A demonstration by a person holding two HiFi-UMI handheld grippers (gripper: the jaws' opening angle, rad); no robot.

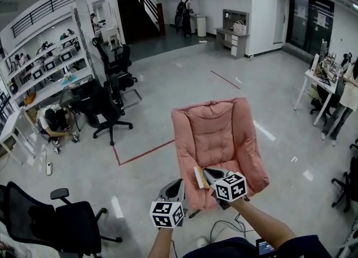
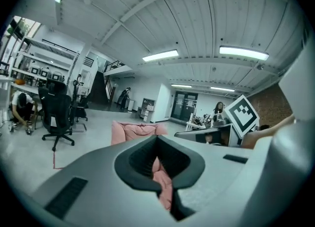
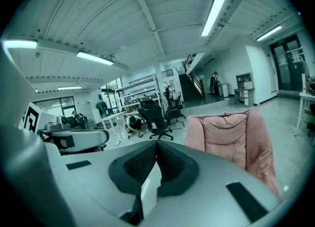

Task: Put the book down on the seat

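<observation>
Right claw (image 1: 208, 173) clamping book (image 3: 149, 190), mostly hidden, near pink seat (image 1: 215, 131)

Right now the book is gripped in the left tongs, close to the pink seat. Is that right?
Not the left: the book is gripped in the right tongs, close to the pink seat. The right gripper view shows its pale pages clamped between them.

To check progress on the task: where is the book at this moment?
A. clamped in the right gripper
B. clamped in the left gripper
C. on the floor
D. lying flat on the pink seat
A: the right gripper is shut on the book, which is not yet set on the pink seat.
</observation>
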